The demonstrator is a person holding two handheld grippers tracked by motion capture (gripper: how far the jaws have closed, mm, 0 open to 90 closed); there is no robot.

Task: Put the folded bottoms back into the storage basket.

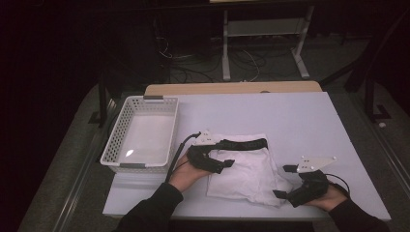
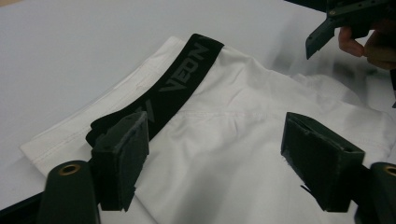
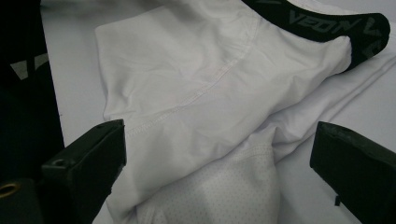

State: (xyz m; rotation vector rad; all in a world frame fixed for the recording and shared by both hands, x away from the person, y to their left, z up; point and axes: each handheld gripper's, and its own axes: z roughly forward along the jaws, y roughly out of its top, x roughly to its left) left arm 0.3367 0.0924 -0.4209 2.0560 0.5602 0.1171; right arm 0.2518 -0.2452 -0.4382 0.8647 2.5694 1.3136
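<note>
A folded white pair of underpants [image 1: 246, 171] with a black lettered waistband [image 1: 246, 143] lies on the white table [image 1: 290, 116]. My left gripper [image 1: 223, 154] hovers over the garment's left part, near the waistband [image 2: 187, 74], jaws open with flat white cloth [image 2: 233, 107] below the gap. My right gripper [image 1: 284, 181] is at the garment's near right corner, also open. In the right gripper view its jaws straddle a rumpled fold of the cloth [image 3: 187, 70] and a perforated patch [image 3: 224, 186] without pressing on them.
A white plastic mesh basket [image 1: 116, 137] stands at the table's left edge, with nothing in it. A wooden board [image 1: 232, 88] borders the table's far edge. Beyond it are a metal frame and cables on a dark floor.
</note>
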